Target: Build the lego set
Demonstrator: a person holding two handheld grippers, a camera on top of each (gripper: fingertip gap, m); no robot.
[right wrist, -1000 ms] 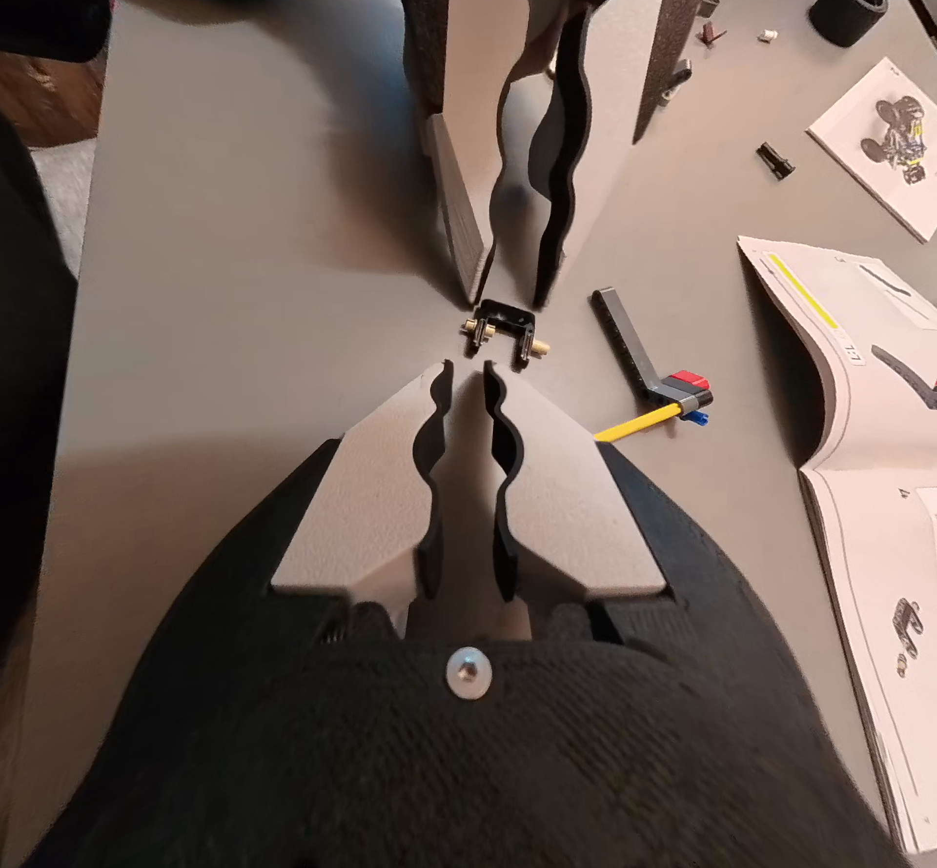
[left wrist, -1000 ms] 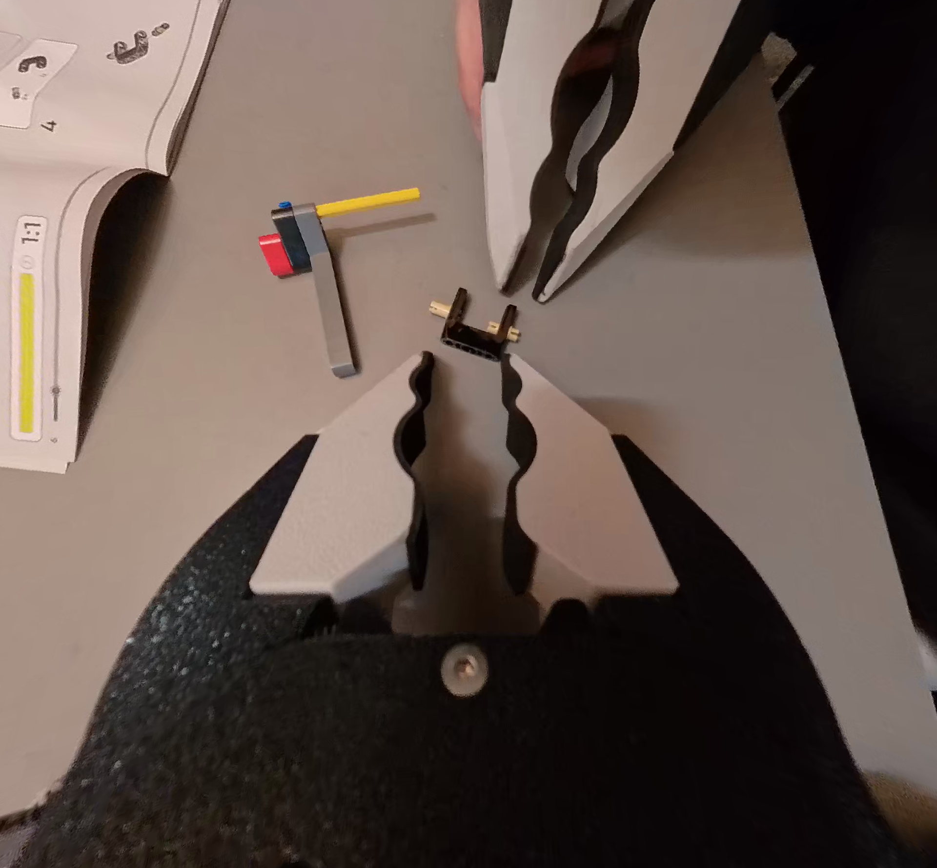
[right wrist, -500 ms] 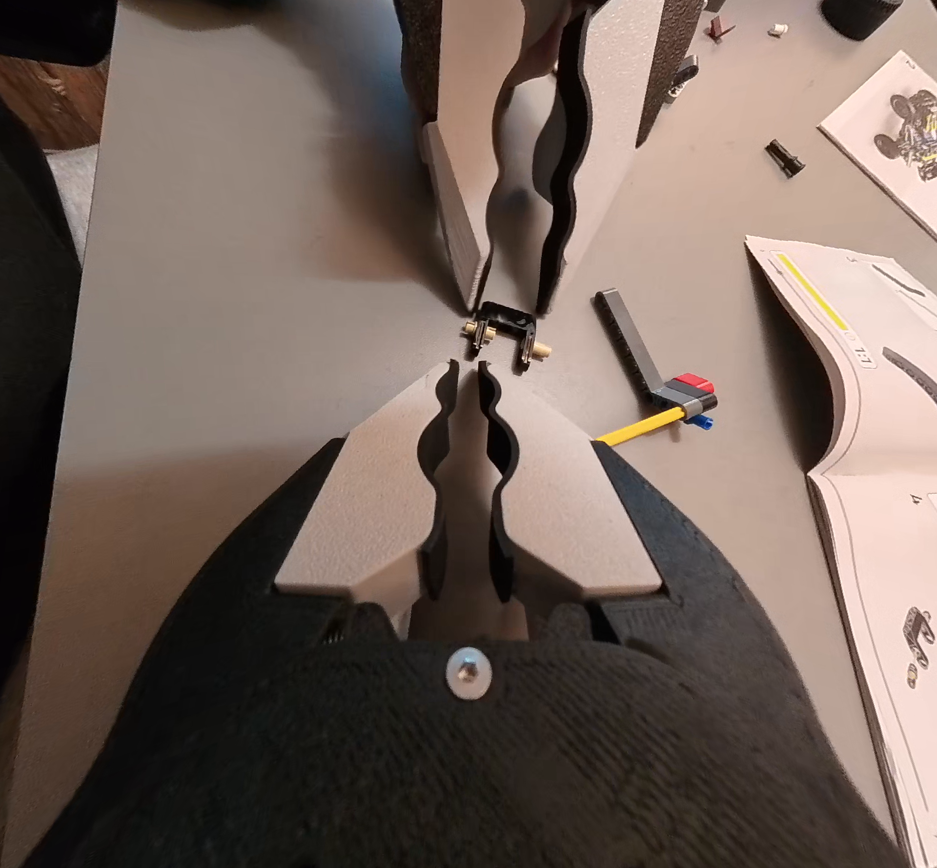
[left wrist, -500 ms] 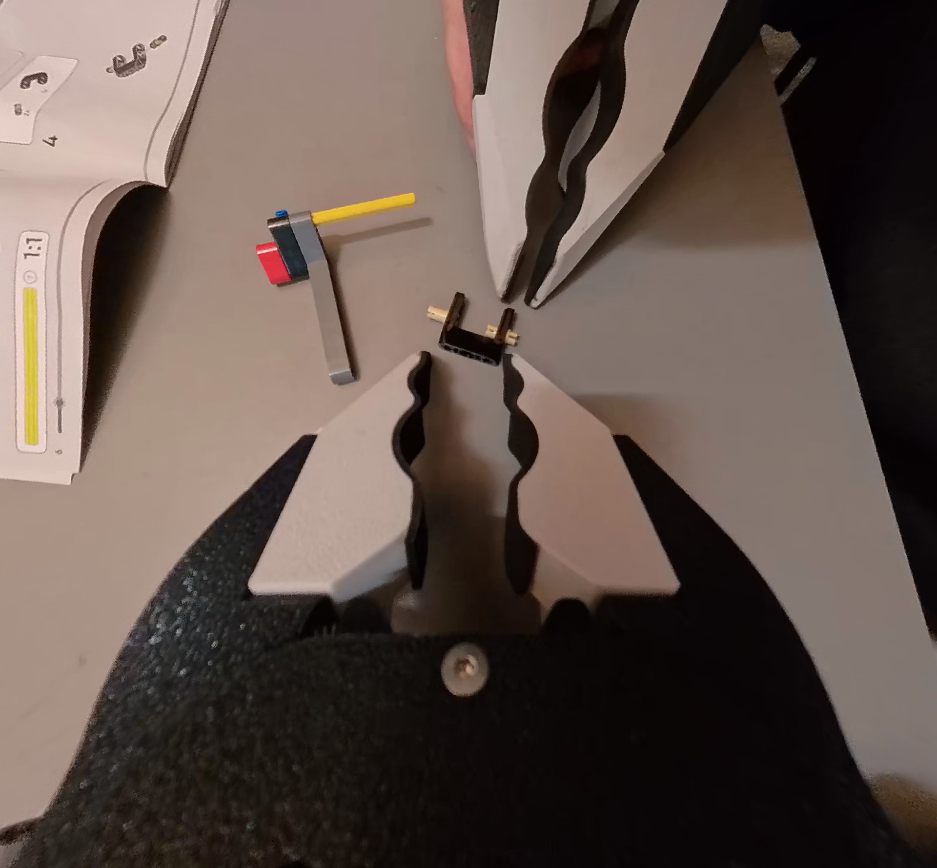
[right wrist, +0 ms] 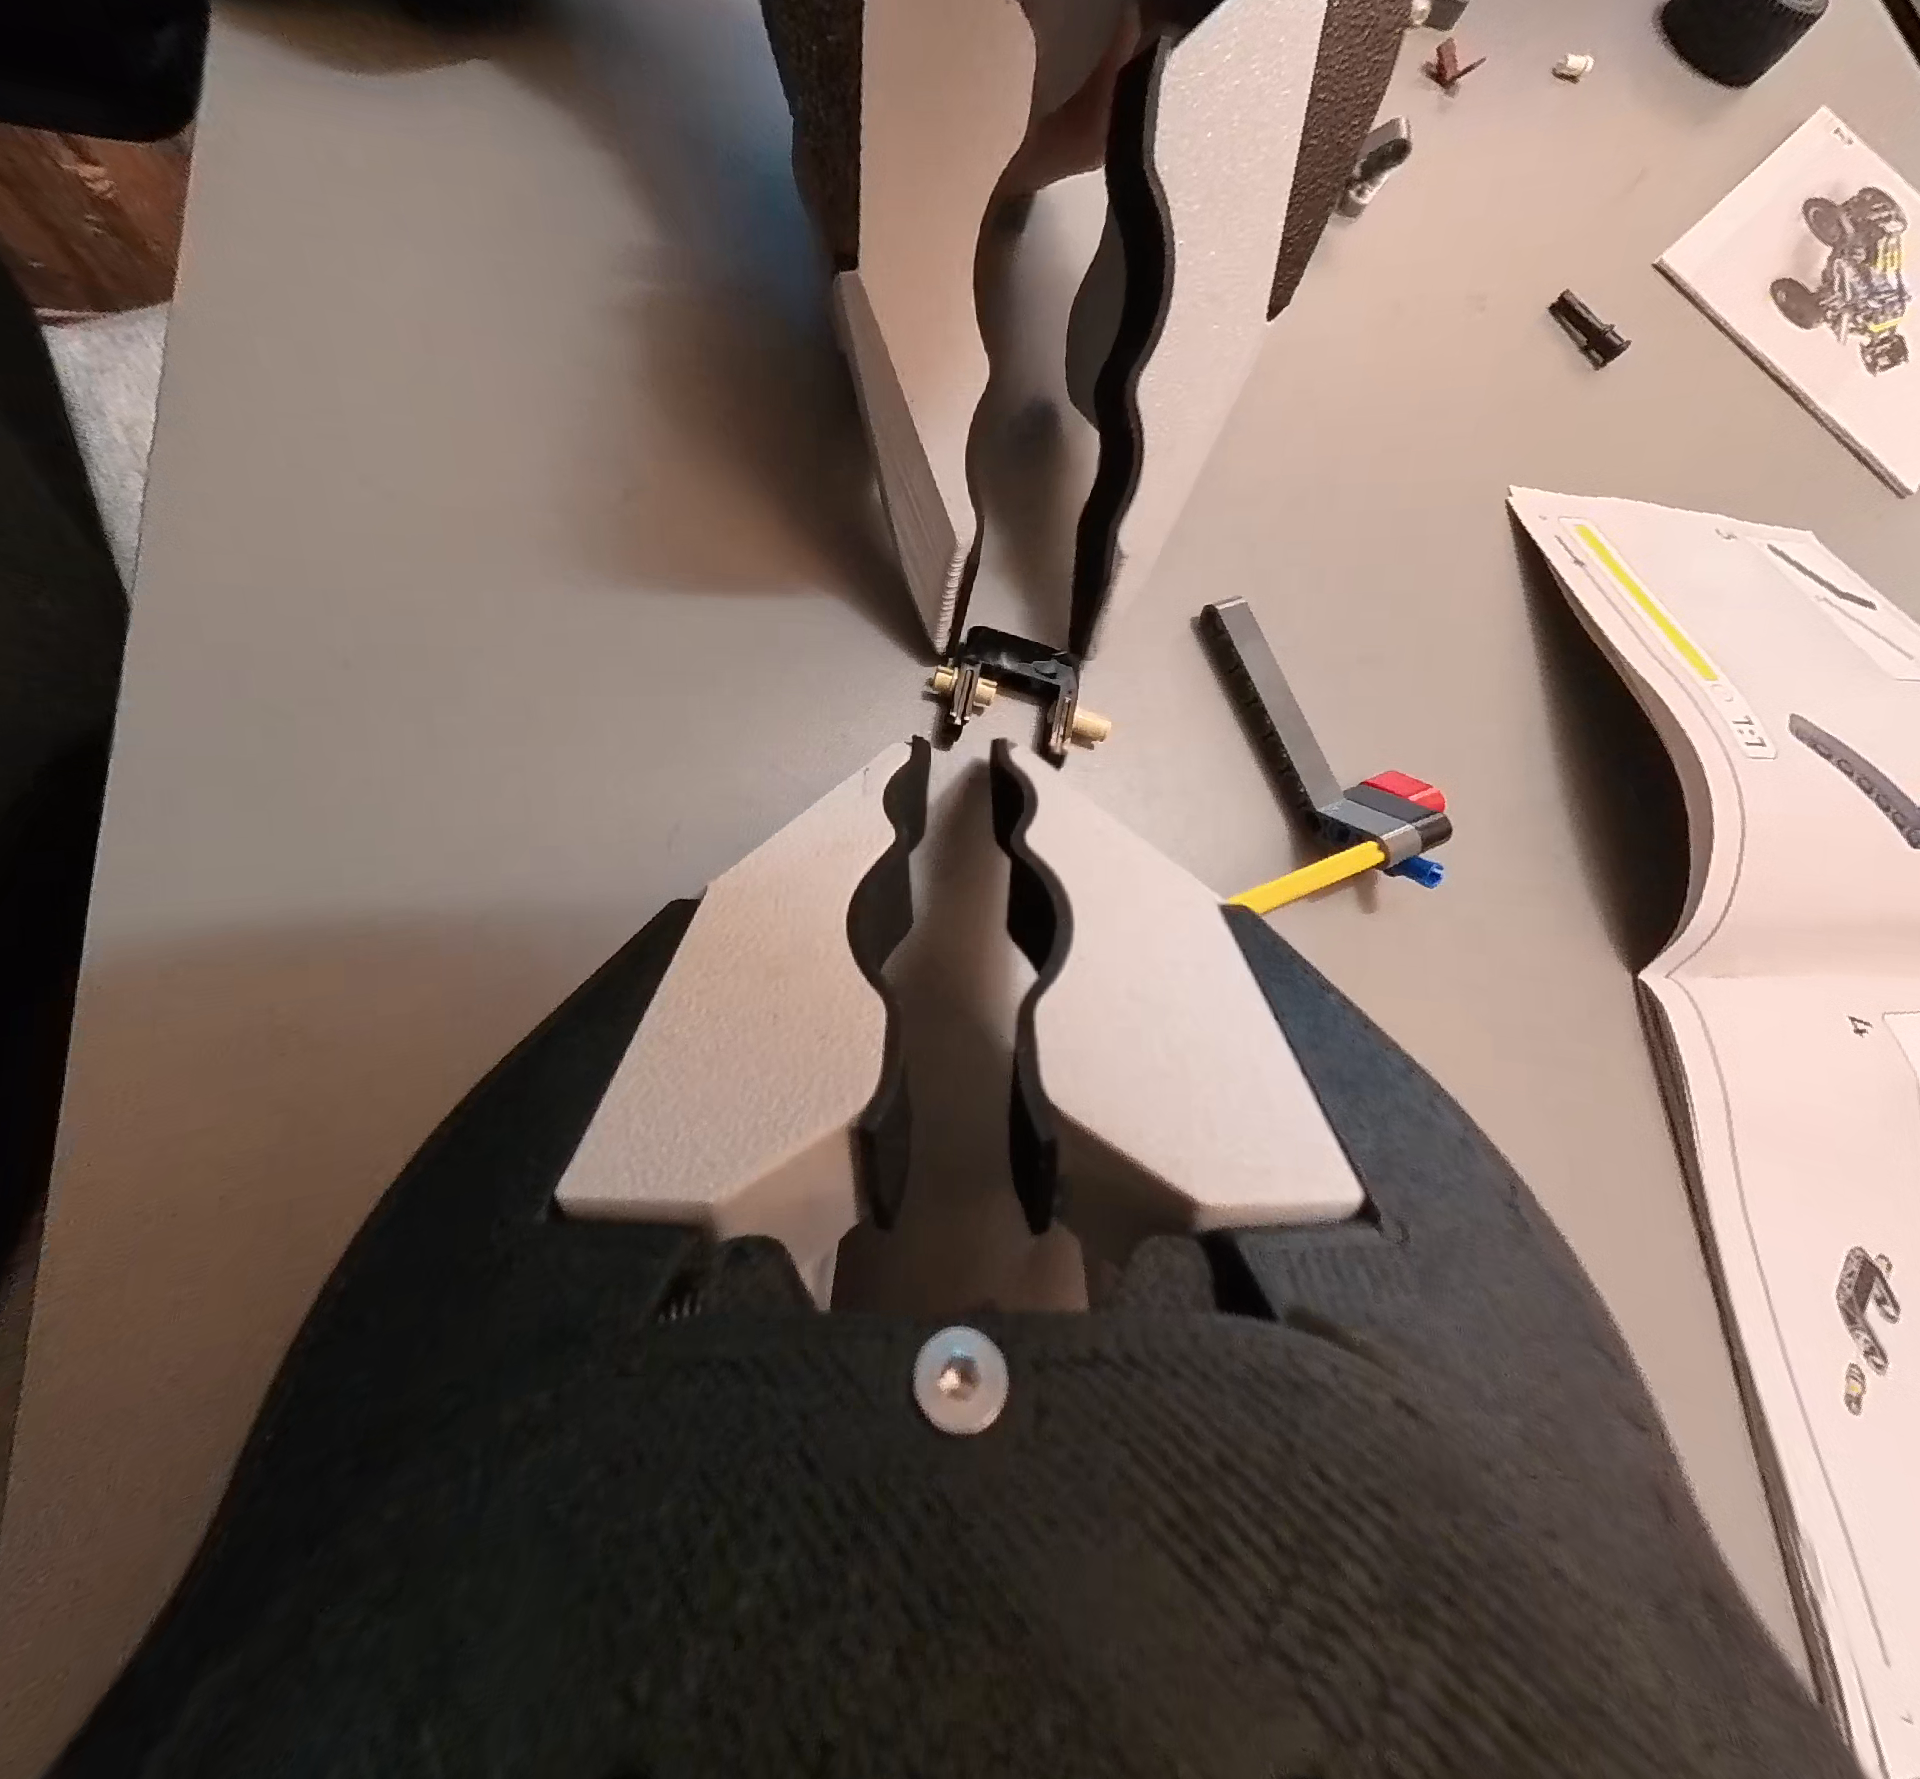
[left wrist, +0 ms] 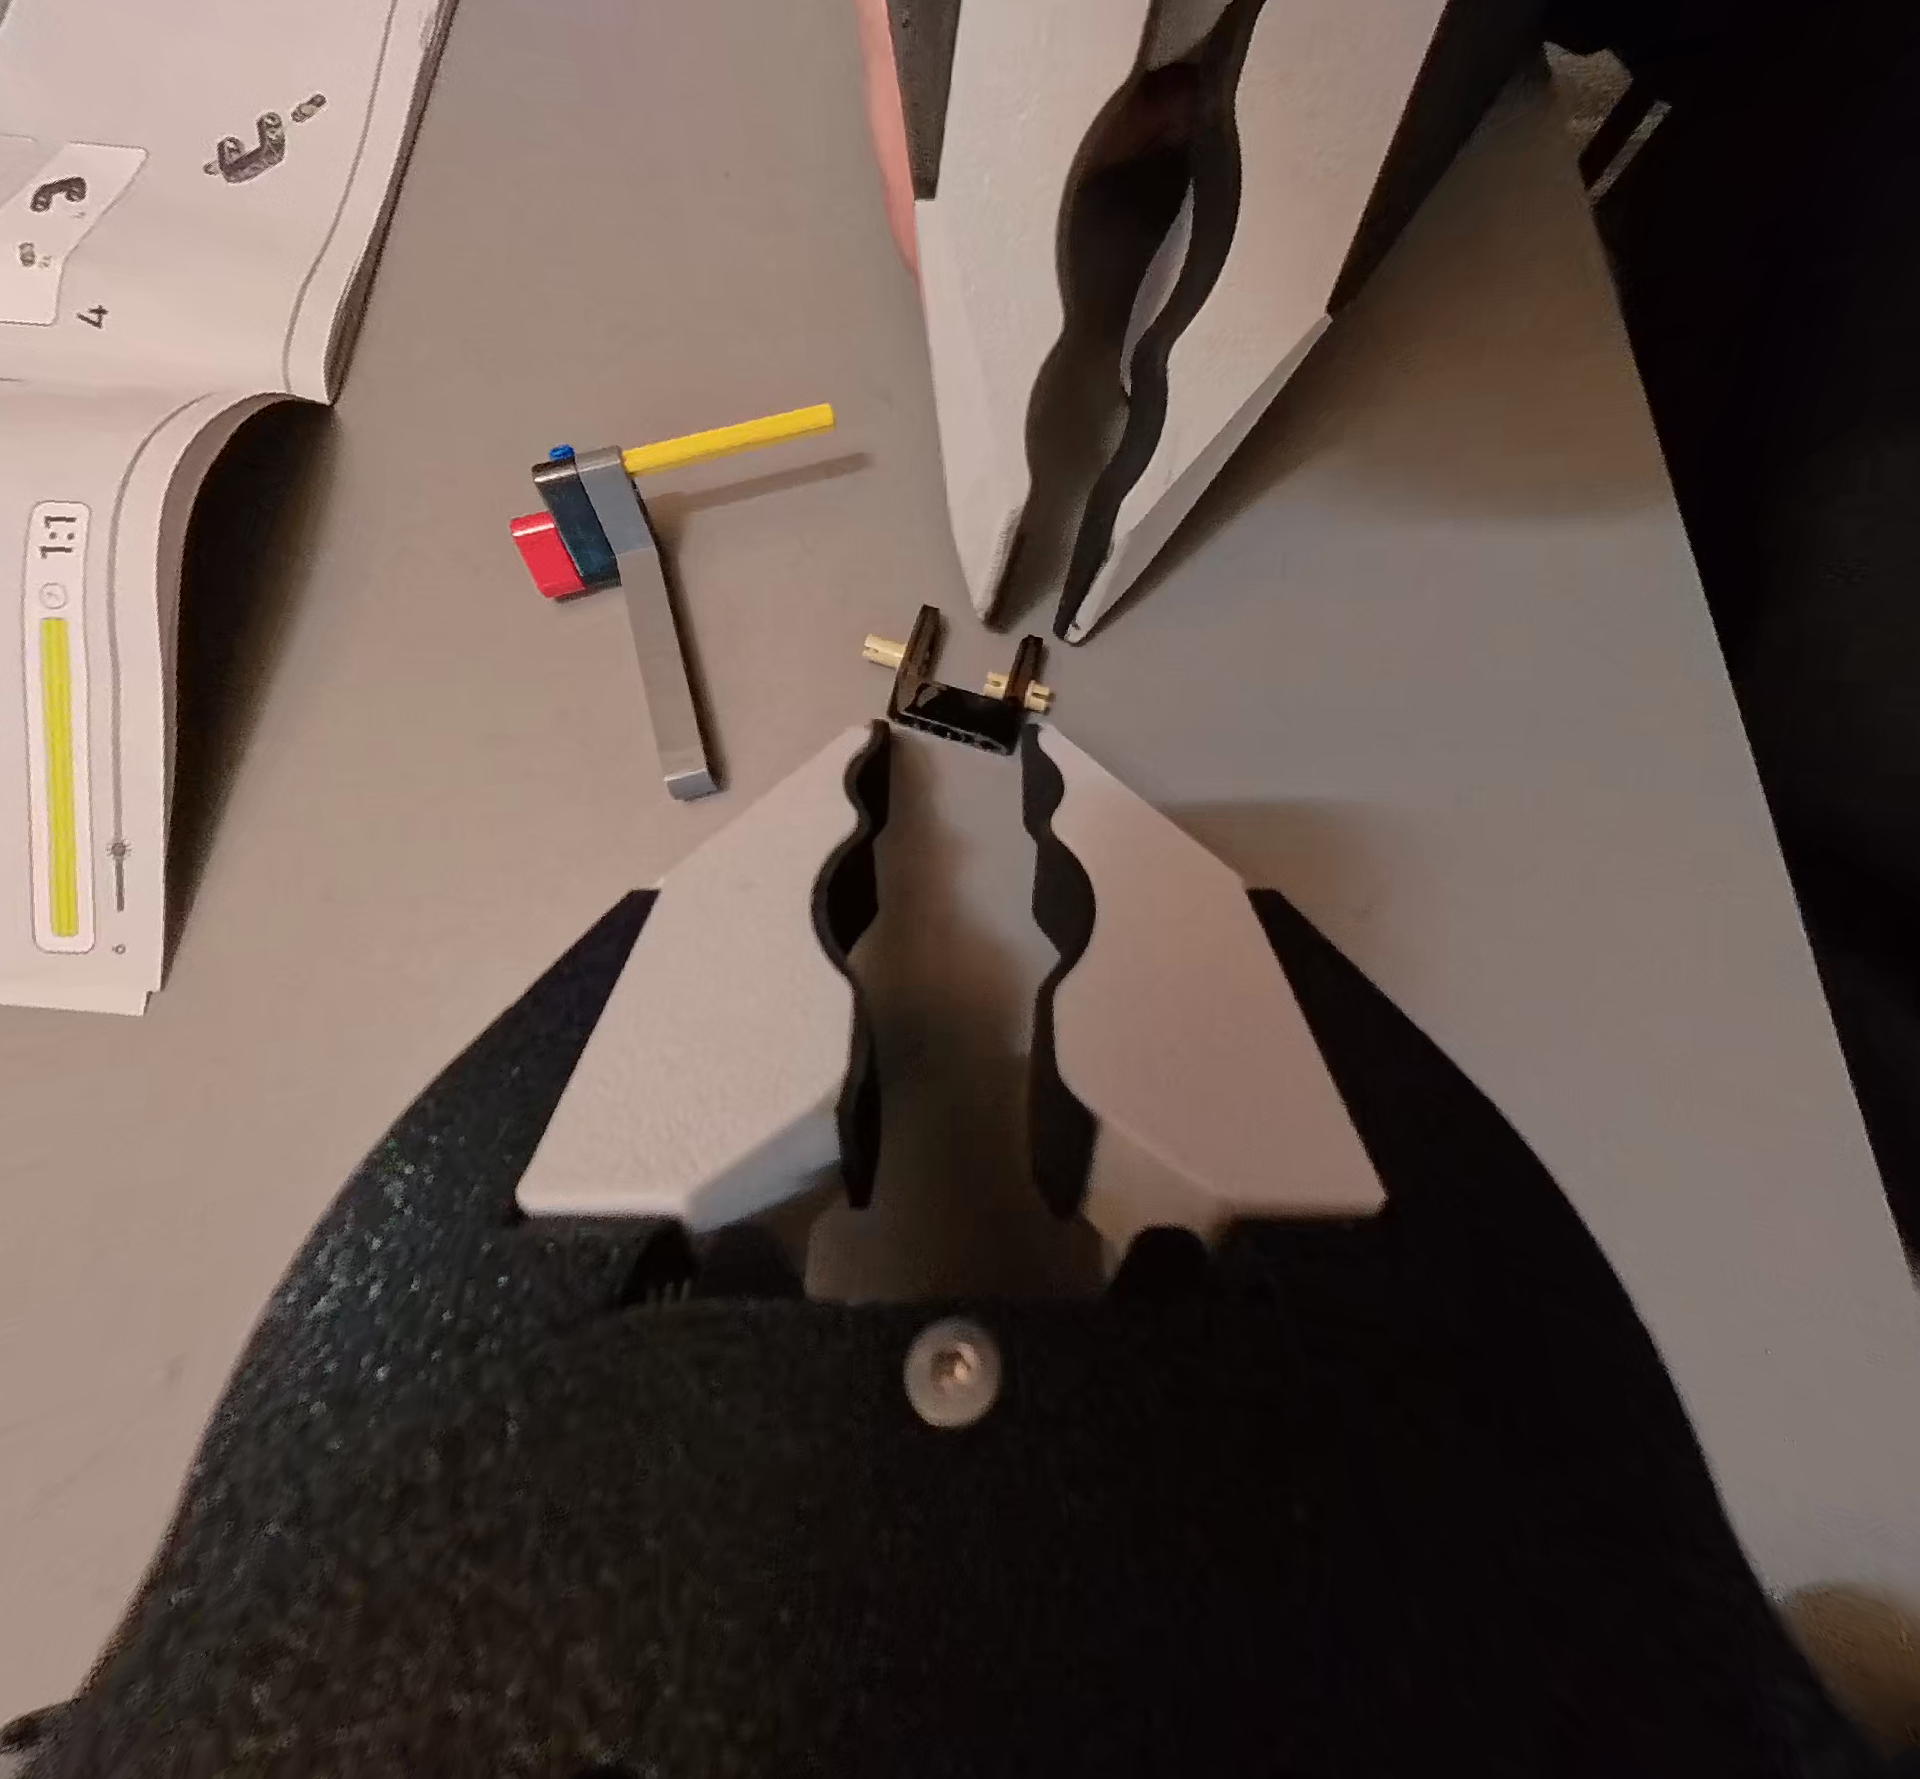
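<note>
The right tongs (right wrist: 954, 742) have narrowed since a second ago; their tips now stand only a thin gap apart with nothing between them, and they have crept closer to the small black bracket (right wrist: 1013, 678), one tip just at the bracket's near arm. The left tongs (left wrist: 951, 737) have kept the same wide gap and the same place, tips flanking the bracket's (left wrist: 954, 699) back bar, very close to it; whether they touch it I cannot tell, and they are not gripping it. The bracket itself has not moved: it lies on the grey tabletop (left wrist: 1351, 794) between the two pairs of tongs, a tan pin poking out of each arm.

The two tools face each other across it, both slanting down toward the tabletop, the right one coming in from the near edge where the person sits. A bit of a hand (left wrist: 883, 108) shows behind the right tool in the left wrist view.

Just beside the bracket lies a grey beam (right wrist: 1273, 721) with a red and black block (right wrist: 1397, 799), a blue pin and a yellow rod (right wrist: 1304, 882) at one end, untouched. Beyond that, toward the side edge, an open booklet (right wrist: 1766, 898) lies flat, with a smaller leaflet (right wrist: 1808, 275) farther on. Black tyres (right wrist: 1745, 4) and a few loose small pieces sit near the far corner.
</note>
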